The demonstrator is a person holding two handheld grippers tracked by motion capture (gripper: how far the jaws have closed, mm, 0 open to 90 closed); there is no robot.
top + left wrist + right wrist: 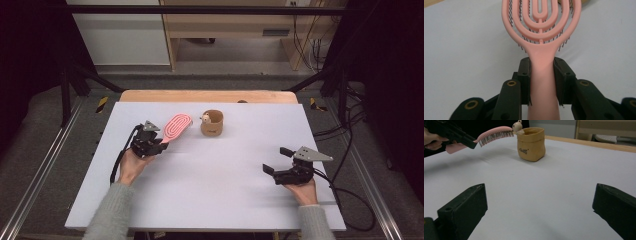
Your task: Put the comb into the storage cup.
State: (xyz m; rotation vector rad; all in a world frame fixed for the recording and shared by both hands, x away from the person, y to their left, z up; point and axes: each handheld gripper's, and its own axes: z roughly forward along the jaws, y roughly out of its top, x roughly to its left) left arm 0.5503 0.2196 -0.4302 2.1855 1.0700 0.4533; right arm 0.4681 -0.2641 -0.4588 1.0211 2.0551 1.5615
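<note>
Item: pink brush [177,127], held by its handle in the left tool [159,146], jaws clamped narrow on either side of the handle just below the head, as the left gripper view shows [541,75]; the head projects forward past the jaws, bristles down, clear of the desk [210,200]; long axis runs from the left tool up and to the right in the high view, pointing roughly toward the pouch. Item: tan pouch [212,123], upright, mouth open, standing at the far middle of the desk; a small pale figure [205,118] sits at its rim on the side facing the brush. Relation that matters: the brush tip lies just beside the pouch rim, near the figure, as the right gripper view shows [496,133]; whether it touches cannot be told; the pouch lies ahead of the brush along its own axis and slightly to the right. Item: right tool [277,160], jaws wide, nothing between them, resting low at the near right of the desk, well apart from pouch and brush; its view looks across bare desk toward the pouch [531,143]. Judgement: the left hand is the nearer and carries the brush; likely next is to swing the head over the open mouth and tip it in; risk, the head nudging the figure or tipping the soft pouch.
</note>
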